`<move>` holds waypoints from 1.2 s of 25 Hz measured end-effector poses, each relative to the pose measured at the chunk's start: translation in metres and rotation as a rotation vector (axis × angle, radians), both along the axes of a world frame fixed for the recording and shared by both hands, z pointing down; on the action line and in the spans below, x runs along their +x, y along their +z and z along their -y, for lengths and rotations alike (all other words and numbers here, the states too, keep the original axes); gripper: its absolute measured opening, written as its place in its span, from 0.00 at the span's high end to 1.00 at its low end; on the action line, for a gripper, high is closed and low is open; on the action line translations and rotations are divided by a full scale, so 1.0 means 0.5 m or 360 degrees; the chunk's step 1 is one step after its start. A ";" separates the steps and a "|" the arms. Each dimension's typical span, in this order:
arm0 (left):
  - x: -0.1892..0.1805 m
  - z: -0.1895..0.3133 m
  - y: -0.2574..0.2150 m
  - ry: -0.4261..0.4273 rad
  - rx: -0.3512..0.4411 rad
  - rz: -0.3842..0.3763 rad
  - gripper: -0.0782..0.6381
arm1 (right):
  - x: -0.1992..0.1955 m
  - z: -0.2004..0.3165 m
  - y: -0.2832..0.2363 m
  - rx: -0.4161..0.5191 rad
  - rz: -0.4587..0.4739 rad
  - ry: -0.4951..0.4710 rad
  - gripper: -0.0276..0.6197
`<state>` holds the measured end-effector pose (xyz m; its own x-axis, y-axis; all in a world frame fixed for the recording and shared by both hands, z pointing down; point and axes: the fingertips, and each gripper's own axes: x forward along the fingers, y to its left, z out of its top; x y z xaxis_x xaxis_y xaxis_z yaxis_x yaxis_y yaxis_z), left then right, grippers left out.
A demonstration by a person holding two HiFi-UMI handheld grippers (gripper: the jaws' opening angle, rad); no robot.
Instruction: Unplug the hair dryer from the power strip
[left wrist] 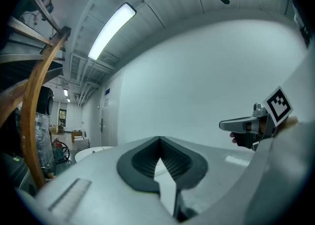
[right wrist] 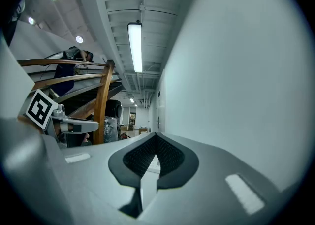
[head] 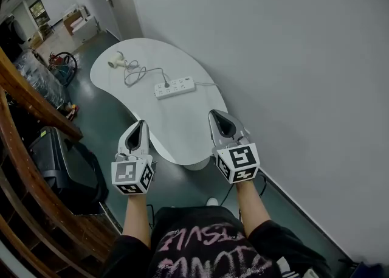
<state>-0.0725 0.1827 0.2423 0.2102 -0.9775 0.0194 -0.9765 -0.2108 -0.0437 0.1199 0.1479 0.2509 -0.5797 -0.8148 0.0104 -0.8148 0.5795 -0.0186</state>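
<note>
A white hair dryer [head: 117,61] lies at the far left end of a white curved table [head: 182,131]. Its grey cord [head: 138,75] loops to a plug in the white power strip [head: 174,87] at mid-table. Both grippers hover level over the table's near edge, well short of the strip. My left gripper [head: 139,128] [left wrist: 159,140] is shut with nothing in it. My right gripper [head: 220,120] [right wrist: 156,135] is shut and empty too. Each gripper view shows the other gripper off to the side.
A grey wall [head: 292,76] runs along the table's right side. A curved wooden railing [head: 24,112] rises at left, with a dark bin [head: 58,155] below it. The power strip's own cable [head: 206,83] trails off toward the wall.
</note>
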 end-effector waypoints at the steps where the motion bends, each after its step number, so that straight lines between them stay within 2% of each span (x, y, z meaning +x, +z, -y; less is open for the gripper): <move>1: 0.003 0.001 0.001 -0.0003 -0.0001 0.0004 0.89 | 0.003 0.001 0.001 0.0004 0.0001 -0.0004 0.94; 7: 0.025 0.009 0.005 -0.0024 -0.0019 0.0015 0.89 | 0.014 0.009 0.011 -0.0006 0.0007 -0.0053 0.94; 12: 0.054 0.018 0.016 -0.0050 -0.0041 -0.0033 0.89 | 0.041 0.019 0.017 -0.0018 0.0023 -0.0080 0.94; 18: 0.085 0.021 0.021 -0.0071 -0.0058 -0.0036 0.89 | 0.067 0.025 0.025 -0.0027 0.0028 -0.0109 0.94; 30: 0.080 0.032 0.020 -0.0094 -0.0037 -0.0049 0.89 | 0.054 0.036 0.029 -0.0007 0.0014 -0.0184 0.94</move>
<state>-0.0325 0.1668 0.2521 0.1529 -0.9876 0.0366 -0.9881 -0.1534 -0.0091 0.1466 0.1298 0.2655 -0.6701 -0.7422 0.0086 -0.7421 0.6697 -0.0282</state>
